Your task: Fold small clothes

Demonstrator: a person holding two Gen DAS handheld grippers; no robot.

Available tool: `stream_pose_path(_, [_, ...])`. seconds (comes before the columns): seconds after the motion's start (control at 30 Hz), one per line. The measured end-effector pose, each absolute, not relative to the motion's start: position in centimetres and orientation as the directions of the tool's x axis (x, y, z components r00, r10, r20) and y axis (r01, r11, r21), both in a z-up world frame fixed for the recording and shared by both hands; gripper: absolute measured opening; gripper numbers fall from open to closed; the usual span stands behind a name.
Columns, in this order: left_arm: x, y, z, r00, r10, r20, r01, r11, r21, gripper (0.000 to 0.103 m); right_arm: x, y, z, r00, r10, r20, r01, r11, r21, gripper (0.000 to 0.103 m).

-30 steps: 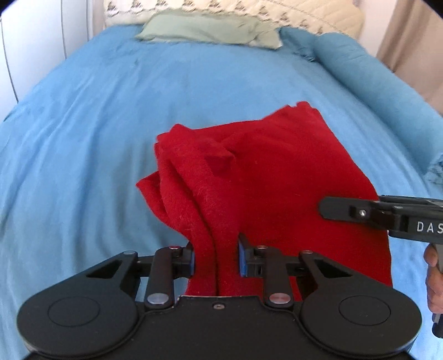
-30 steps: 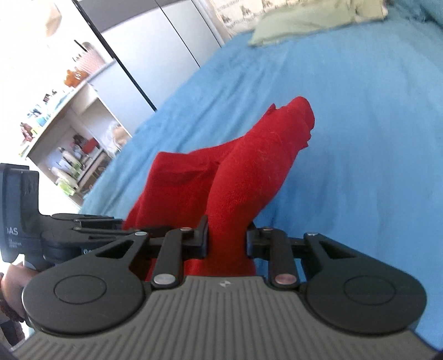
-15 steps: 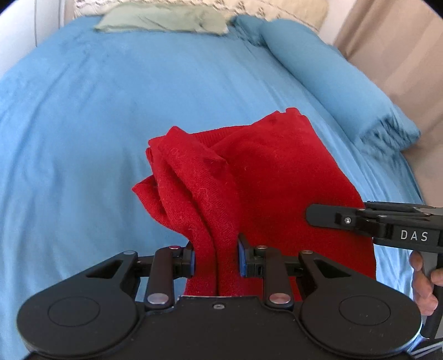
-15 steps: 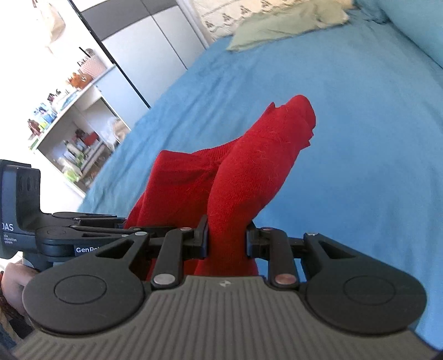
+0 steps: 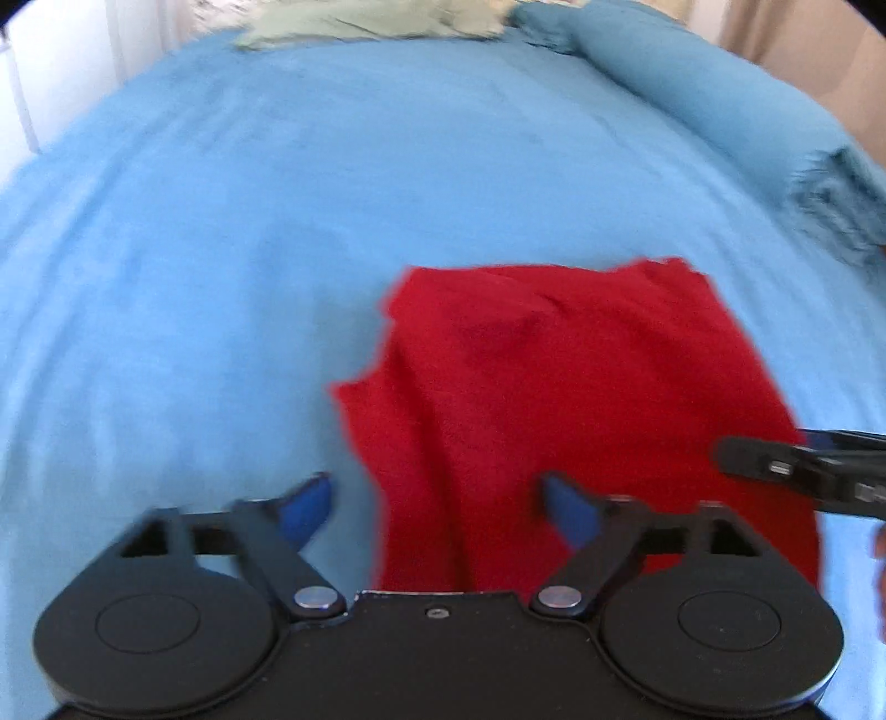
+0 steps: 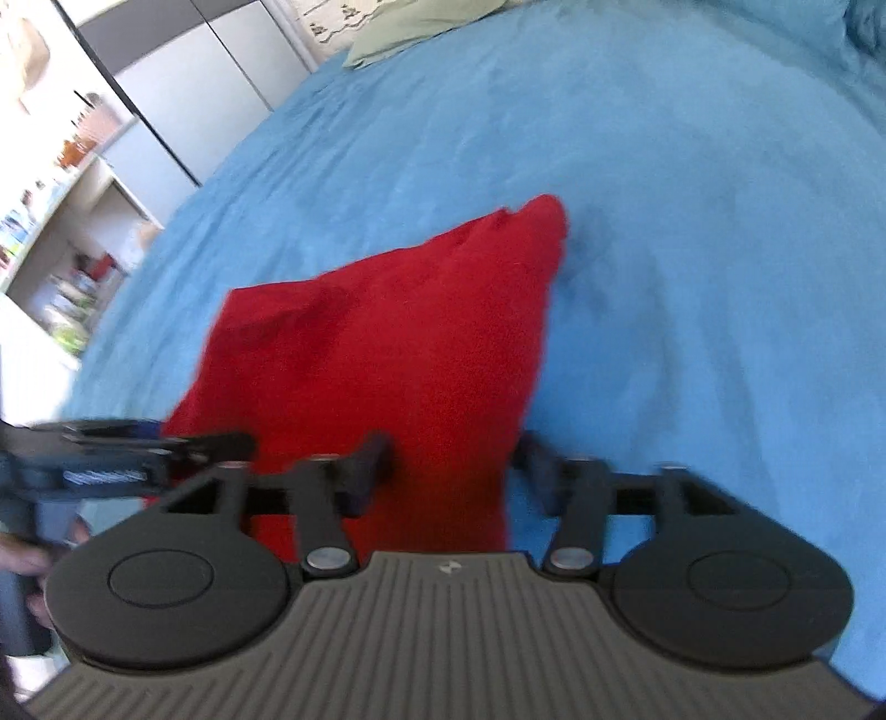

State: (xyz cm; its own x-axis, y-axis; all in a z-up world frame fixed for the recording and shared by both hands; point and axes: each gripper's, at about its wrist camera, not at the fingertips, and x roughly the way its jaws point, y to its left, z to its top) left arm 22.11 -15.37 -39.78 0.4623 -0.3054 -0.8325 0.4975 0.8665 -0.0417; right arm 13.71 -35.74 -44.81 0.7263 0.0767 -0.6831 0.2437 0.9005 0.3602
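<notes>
Red garment point(image 5: 559, 399) lies on blue bedspread point(image 5: 221, 249), centre of left view, folded into rough rectangle, layers doubled at 9 o'clock edge (frames blurred, fold count unclear). Judgement: main fold done; squaring, smoothing, maybe one more fold left. Left gripper point(image 5: 437, 507) spread wide, gripping nothing, cloth between fingers. Right gripper point(image 6: 451, 468) likewise wide apart, empty, cloth's near edge in gap. Green pillow point(image 5: 360, 19) at 12 o'clock.

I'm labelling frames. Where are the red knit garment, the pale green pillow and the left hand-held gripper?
red knit garment point(image 5: 581, 387), left wrist view, middle.
pale green pillow point(image 6: 421, 27), right wrist view, middle.
left hand-held gripper point(image 5: 437, 507), left wrist view, between fingertips.
</notes>
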Motion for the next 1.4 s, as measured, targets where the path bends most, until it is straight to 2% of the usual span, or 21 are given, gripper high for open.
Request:
stream_pose_path(0.1, [22.2, -15.1, -39.4, 0.503, -0.292, -0.814, 0.477, 0.878, -0.021, 0.094, 13.3, -36.0, -44.8, 0.730, 0.066, -0.680, 0.240, 0.907, 0.347, 0.087])
stream_pose_path(0.23, [22.3, -15.7, -40.4, 0.509, -0.251, -0.823, 0.468, 0.884, 0.020, 0.098, 13.2, -34.8, -44.9, 0.724, -0.012, -0.690, 0.251, 0.936, 0.246, 0.101])
stream_pose_path(0.33, [22.6, -15.7, -41.5, 0.495, -0.219, -0.841, 0.438, 0.899, 0.024, 0.103, 13.7, -35.0, -45.7, 0.708, -0.023, -0.706, 0.261, 0.937, 0.231, 0.103])
stream_pose_path(0.47, [23.4, -15.2, -40.8, 0.457, -0.217, -0.863, 0.367, 0.930, -0.039, 0.103, 14.3, -34.6, -45.1, 0.699, -0.043, -0.714, 0.268, 0.941, 0.206, 0.103])
stream_pose_path(0.5, [23.1, -14.8, -40.1, 0.464, -0.209, -0.861, 0.360, 0.932, -0.032, 0.099, 14.2, -34.5, -44.5, 0.700, -0.043, -0.713, 0.269, 0.941, 0.208, 0.103])
stream_pose_path(0.53, [22.9, -14.7, -39.0, 0.474, -0.200, -0.857, 0.358, 0.934, -0.019, 0.096, 14.1, -34.4, -43.6, 0.705, -0.044, -0.708, 0.270, 0.939, 0.211, 0.103])
stream_pose_path(0.67, [21.0, -13.6, -32.8, 0.509, -0.212, -0.834, 0.350, 0.936, -0.024, 0.096, 11.9, -33.8, -37.9, 0.746, -0.076, -0.661, 0.283, 0.935, 0.212, 0.103])
stream_pose_path(0.87, [15.8, -10.8, -18.6, 0.600, -0.223, -0.768, 0.313, 0.949, -0.031, 0.096, 6.3, -31.9, -25.3, 0.793, -0.114, -0.598, 0.299, 0.929, 0.219, 0.103])
stream_pose_path(0.93, [13.6, -9.9, -13.9, 0.632, -0.225, -0.742, 0.310, 0.950, -0.025, 0.102, 4.5, -31.1, -21.2, 0.797, -0.117, -0.593, 0.310, 0.921, 0.235, 0.103])
stream_pose_path(1.03, [10.3, -8.5, -7.9, 0.669, -0.228, -0.707, 0.320, 0.947, -0.003, 0.103, 1.1, -29.7, -15.2, 0.802, -0.151, -0.578, 0.350, 0.903, 0.251, 0.103])
stream_pose_path(1.27, [5.3, -6.7, -0.7, 0.665, -0.172, -0.727, 0.331, 0.940, 0.080, 0.103, -5.2, -25.5, -6.6, 0.726, -0.253, -0.639, 0.430, 0.893, 0.134, 0.103])
stream_pose_path(1.4, [3.1, -5.4, 0.7, 0.627, -0.155, -0.763, 0.337, 0.938, 0.087, 0.103, -8.2, -22.6, -3.8, 0.666, -0.280, -0.691, 0.450, 0.890, 0.074, 0.103])
